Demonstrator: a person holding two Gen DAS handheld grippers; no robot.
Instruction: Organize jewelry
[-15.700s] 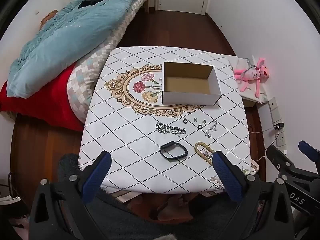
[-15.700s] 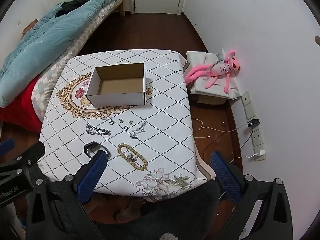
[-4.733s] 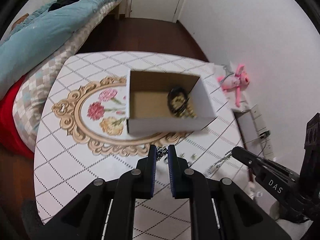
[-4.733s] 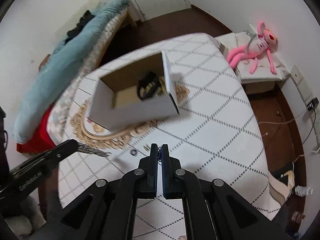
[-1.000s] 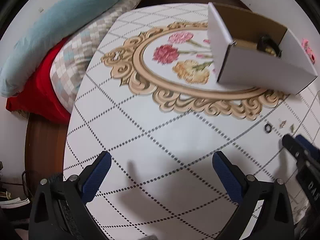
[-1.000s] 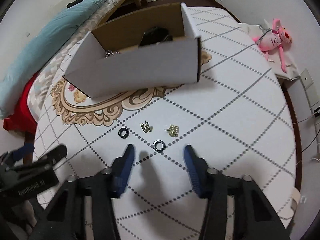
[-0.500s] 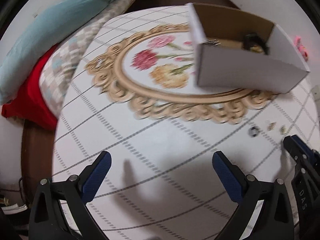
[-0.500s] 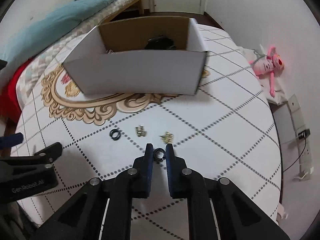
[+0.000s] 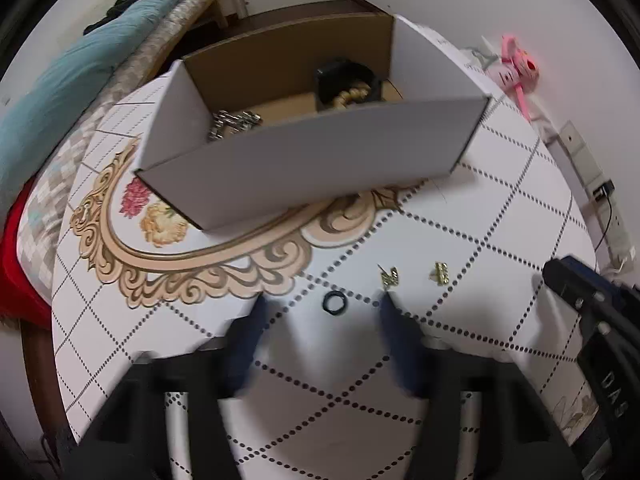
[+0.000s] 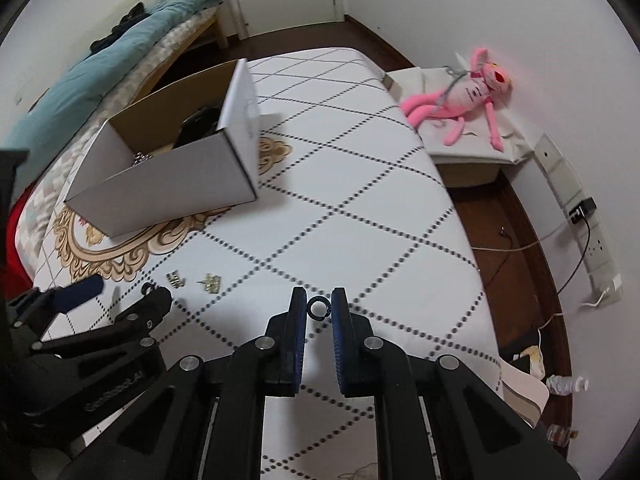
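Jewelry is split between the cardboard box and the surface. One small black ring is pinched by its outer edges in the nearly closed jaws of the right gripper, apparently lifted clear. A second black ring lies between the wide-open, empty jaws of the left gripper, just beside two gold earrings. Such rings look stiff, light and likely slippery; squeezing across the outer rim seems safest.
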